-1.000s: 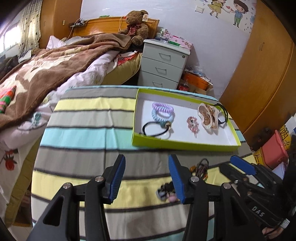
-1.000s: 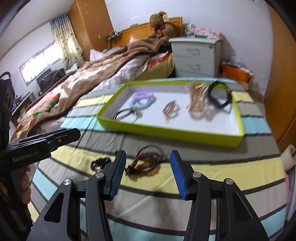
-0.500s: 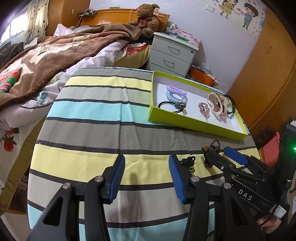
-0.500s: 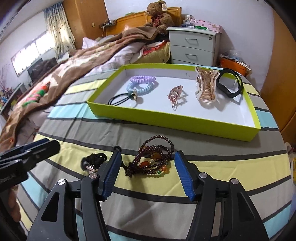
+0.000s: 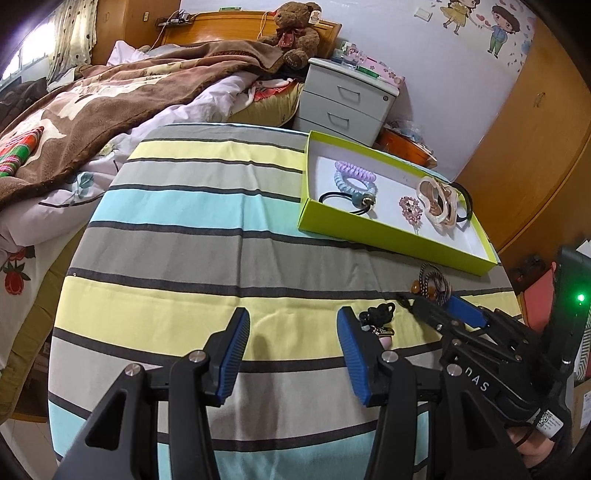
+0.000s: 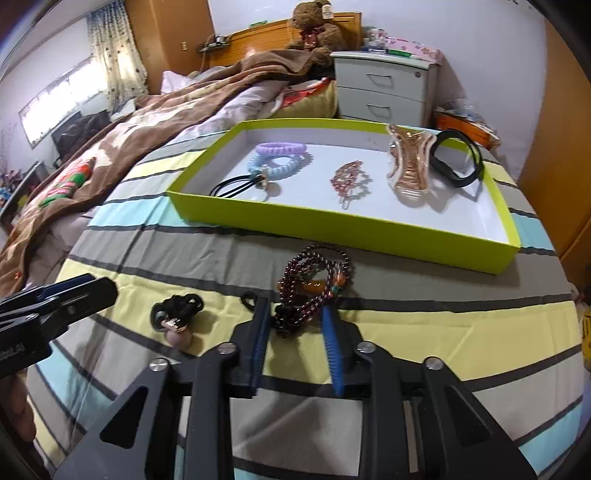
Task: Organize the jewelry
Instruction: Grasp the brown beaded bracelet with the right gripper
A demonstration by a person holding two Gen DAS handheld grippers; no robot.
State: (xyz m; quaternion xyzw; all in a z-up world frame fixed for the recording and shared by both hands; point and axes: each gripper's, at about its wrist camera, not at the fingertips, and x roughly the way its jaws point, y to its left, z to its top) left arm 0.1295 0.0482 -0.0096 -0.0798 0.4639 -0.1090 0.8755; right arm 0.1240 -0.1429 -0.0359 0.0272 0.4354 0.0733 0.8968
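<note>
A dark red bead bracelet (image 6: 314, 284) lies on the striped tablecloth (image 6: 424, 325) in front of a lime green tray (image 6: 332, 223). My right gripper (image 6: 295, 317) has its fingers narrowed around the near end of the bracelet, pads close to or touching the beads; the bracelet also shows in the left wrist view (image 5: 432, 284). A black hair tie with a charm (image 6: 177, 310) lies to its left. My left gripper (image 5: 291, 328) is open and empty above the cloth, beside that hair tie (image 5: 376, 317). The tray holds coil hair ties (image 6: 280, 158), a clip (image 6: 347, 177), a claw clip (image 6: 408, 162) and a black band (image 6: 458, 158).
A bed with a brown blanket (image 5: 110, 96) lies left of the table. A grey nightstand (image 5: 347, 99) and a teddy bear (image 5: 295, 33) stand behind it. A wooden door (image 5: 535, 122) is at the right. The table edge (image 5: 62, 288) curves off at the left.
My right gripper has moved forward and down onto the bead bracelet and its fingers have narrowed around it. My left gripper has drawn back and left, staying open.
</note>
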